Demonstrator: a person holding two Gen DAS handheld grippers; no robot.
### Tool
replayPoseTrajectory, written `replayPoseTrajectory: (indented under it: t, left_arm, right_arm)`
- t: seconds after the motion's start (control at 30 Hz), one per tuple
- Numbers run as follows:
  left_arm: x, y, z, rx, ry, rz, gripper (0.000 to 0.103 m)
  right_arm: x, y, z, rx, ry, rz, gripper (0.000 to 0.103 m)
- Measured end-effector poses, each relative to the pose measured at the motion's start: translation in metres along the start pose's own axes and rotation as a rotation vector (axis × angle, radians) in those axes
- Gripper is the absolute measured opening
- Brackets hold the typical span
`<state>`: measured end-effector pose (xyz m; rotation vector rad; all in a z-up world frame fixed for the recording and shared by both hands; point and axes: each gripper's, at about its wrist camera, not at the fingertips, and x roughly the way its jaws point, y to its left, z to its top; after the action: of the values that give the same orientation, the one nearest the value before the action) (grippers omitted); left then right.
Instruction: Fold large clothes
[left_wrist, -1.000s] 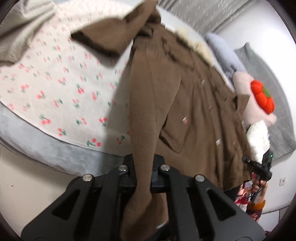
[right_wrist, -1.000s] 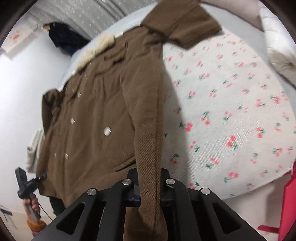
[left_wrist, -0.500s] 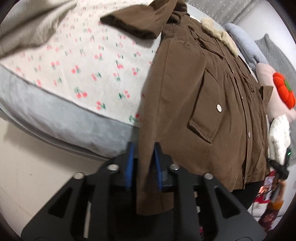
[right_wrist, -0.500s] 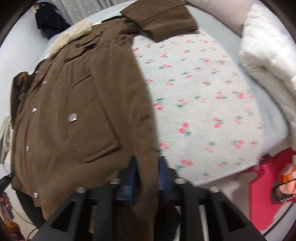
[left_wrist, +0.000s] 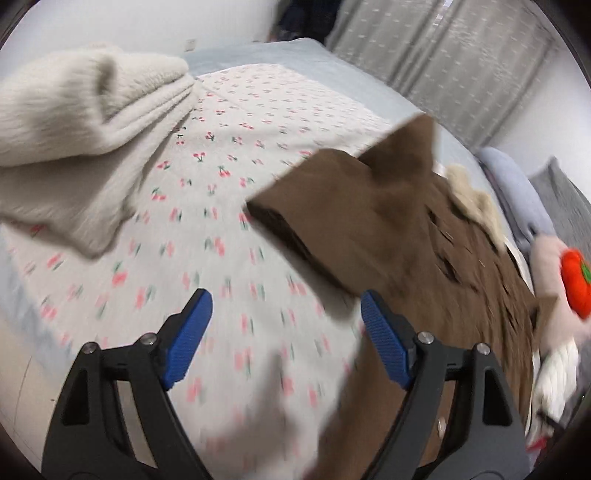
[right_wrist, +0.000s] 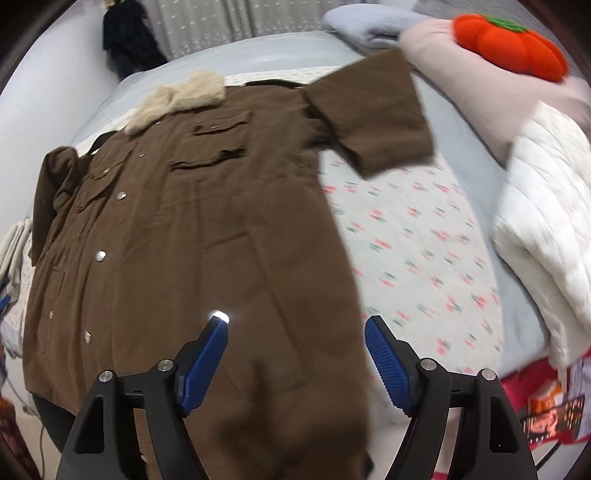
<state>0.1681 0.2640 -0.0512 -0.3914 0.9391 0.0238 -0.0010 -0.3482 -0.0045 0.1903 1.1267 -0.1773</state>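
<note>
The brown coat (right_wrist: 192, 236) lies spread flat, front up, on the cherry-print sheet (right_wrist: 417, 251) of the bed, its fur collar (right_wrist: 177, 99) at the far end and one sleeve (right_wrist: 369, 118) stretched out to the side. The right claw (right_wrist: 295, 328) hangs over the coat's near edge, spread wide and gripping nothing. The left claw (left_wrist: 286, 306) is likewise spread and empty, over the sheet just beside the coat. A cream sweater (left_wrist: 81, 147) and an orange pumpkin cushion (right_wrist: 509, 44) sit near the bed's edges.
</note>
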Motion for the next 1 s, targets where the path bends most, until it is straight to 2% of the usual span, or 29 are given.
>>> replayPoseTrajectory:
  t: [0.17, 0.23, 0.27, 0.3, 0.33, 0.37, 0.4, 0.43, 0.53, 0.63, 0.73, 0.8, 0.87, 0.93, 1.0]
  left_arm:
    - [0.074, 0.007, 0.034, -0.003, 0.033, 0.102, 0.083]
    - [0.085, 0.006, 0.039, 0.013, -0.015, 0.121, 0.082]
    - [0.085, 0.002, 0.042, 0.035, -0.043, 0.126, 0.064]
    - [0.084, -0.001, 0.044, 0.057, -0.058, 0.116, 0.022]
    - [0.085, -0.006, 0.047, 0.083, -0.058, 0.129, 0.019]
    - [0.083, -0.014, 0.052, 0.105, -0.061, 0.188, 0.015]
    - [0.08, -0.019, 0.057, 0.124, -0.073, 0.208, 0.014]
    - [0.068, -0.029, 0.065, 0.157, -0.123, 0.234, 0.014]
    - [0.031, -0.041, 0.091, 0.195, -0.246, 0.23, 0.013]
    - [-0.013, -0.048, 0.128, 0.223, -0.372, 0.264, 0.013]
    - [-0.044, -0.052, 0.163, 0.262, -0.444, 0.341, 0.013]
    - [-0.055, -0.048, 0.186, 0.262, -0.46, 0.391, 0.013]
    - [-0.064, -0.035, 0.21, 0.197, -0.399, 0.403, 0.013]
    - [-0.06, -0.01, 0.229, 0.057, -0.264, 0.379, 0.013]
    - [-0.043, 0.009, 0.234, 0.002, -0.096, 0.405, 0.021]
  right_arm:
    - [0.008, 0.038, 0.019, -0.066, -0.008, 0.022, 0.078]
    - [0.011, 0.051, 0.027, -0.087, -0.011, 0.029, 0.079]
    - [0.013, 0.057, 0.031, -0.098, -0.01, 0.03, 0.078]
    - [0.016, 0.063, 0.035, -0.11, -0.008, 0.032, 0.078]
    - [0.02, 0.071, 0.041, -0.128, -0.005, 0.036, 0.078]
    - [0.023, 0.077, 0.044, -0.139, -0.003, 0.039, 0.078]
    - [0.027, 0.083, 0.049, -0.153, 0.002, 0.04, 0.078]
    - [0.031, 0.091, 0.055, -0.169, 0.002, 0.039, 0.078]
    - [0.037, 0.113, 0.071, -0.21, -0.015, 0.036, 0.078]
    - [0.044, 0.134, 0.084, -0.239, -0.026, 0.055, 0.078]
    - [0.054, 0.157, 0.097, -0.274, -0.021, 0.075, 0.078]
    - [0.059, 0.17, 0.103, -0.295, -0.023, 0.084, 0.078]
    - [0.063, 0.186, 0.108, -0.316, -0.029, 0.097, 0.078]
    - [0.068, 0.201, 0.113, -0.334, -0.032, 0.117, 0.078]
    - [0.072, 0.211, 0.115, -0.345, -0.029, 0.129, 0.078]
